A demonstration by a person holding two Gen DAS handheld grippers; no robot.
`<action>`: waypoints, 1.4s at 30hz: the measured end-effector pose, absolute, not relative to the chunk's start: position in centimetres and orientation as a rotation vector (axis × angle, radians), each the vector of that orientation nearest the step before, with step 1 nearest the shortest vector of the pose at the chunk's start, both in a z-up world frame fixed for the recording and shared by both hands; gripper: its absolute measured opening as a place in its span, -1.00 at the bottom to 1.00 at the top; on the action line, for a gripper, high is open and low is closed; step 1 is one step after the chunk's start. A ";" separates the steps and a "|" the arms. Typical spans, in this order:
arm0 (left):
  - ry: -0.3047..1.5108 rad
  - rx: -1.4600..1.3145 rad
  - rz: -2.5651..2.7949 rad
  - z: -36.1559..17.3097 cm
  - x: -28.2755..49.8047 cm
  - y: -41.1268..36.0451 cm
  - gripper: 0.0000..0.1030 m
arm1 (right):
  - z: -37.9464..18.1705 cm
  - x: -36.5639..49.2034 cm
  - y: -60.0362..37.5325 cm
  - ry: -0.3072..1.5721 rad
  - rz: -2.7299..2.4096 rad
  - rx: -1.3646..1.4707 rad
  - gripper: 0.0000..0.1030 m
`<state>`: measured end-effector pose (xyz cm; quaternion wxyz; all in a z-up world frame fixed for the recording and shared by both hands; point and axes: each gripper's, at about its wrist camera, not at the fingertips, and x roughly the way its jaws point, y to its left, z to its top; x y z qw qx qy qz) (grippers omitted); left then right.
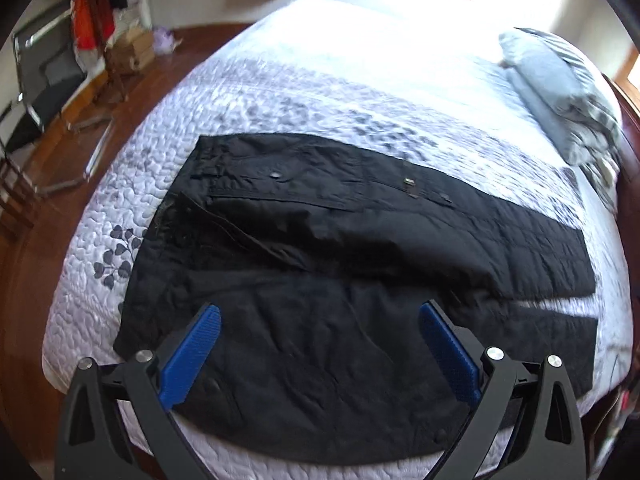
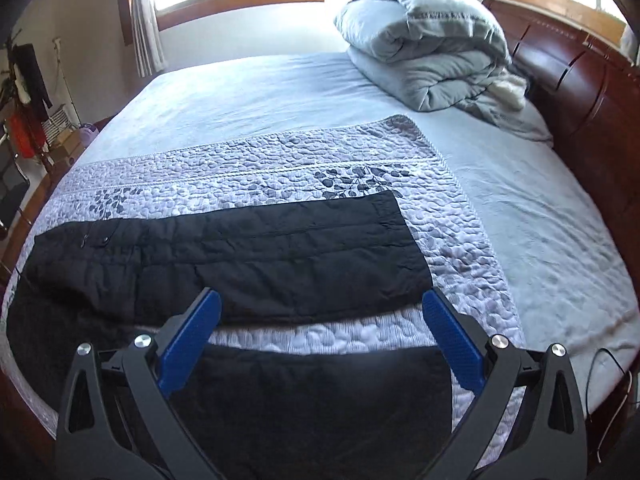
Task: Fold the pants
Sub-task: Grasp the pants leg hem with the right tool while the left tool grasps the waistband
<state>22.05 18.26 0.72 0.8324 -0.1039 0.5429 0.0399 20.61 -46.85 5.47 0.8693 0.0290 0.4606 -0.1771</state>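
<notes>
Black quilted pants (image 1: 320, 248) lie spread flat on a white quilted bedspread (image 1: 280, 92), waistband to the left, both legs running right with a narrow gap between the cuffs. My left gripper (image 1: 320, 312) is open and empty, hovering above the near leg close to the hip. In the right wrist view the pants (image 2: 248, 264) show their two leg ends with a strip of quilt between them. My right gripper (image 2: 322, 300) is open and empty above that strip, near the cuffs.
A folded grey comforter (image 2: 424, 52) sits at the head of the bed by the dark wooden headboard (image 2: 580, 92). A chair (image 1: 44, 88) and a clothes rack (image 1: 92, 16) stand on the wooden floor to the left. A thin cable (image 2: 608, 368) hangs at the bed's right edge.
</notes>
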 end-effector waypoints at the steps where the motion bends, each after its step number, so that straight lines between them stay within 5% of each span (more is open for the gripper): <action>1: 1.172 -0.231 0.103 0.0 23.5 19.4 0.93 | 4.8 22.4 -48.8 0.991 -0.371 0.079 0.95; 13: 1.361 -0.457 0.276 -9.7 36.9 30.5 0.93 | -6.6 33.6 -64.3 1.224 -0.402 0.289 0.95; 26: 1.489 -0.342 0.280 -14.8 41.9 28.9 0.93 | -10.1 38.6 -65.0 1.264 -0.283 0.295 0.95; 29: 1.487 -0.345 0.263 -14.8 41.9 28.7 0.64 | -10.2 38.7 -65.5 1.267 -0.278 0.291 0.95; 31: 1.483 -0.357 0.240 -14.5 42.4 28.1 0.22 | -10.1 38.7 -66.0 1.265 -0.270 0.314 0.95; 37: 1.500 -0.288 0.197 -13.9 44.2 25.2 -0.50 | -11.0 39.0 -67.4 1.284 -0.365 0.250 0.95; 42: 1.492 -0.212 0.185 -14.0 45.1 22.6 -0.73 | -11.9 39.9 -66.1 1.300 -0.370 0.127 0.95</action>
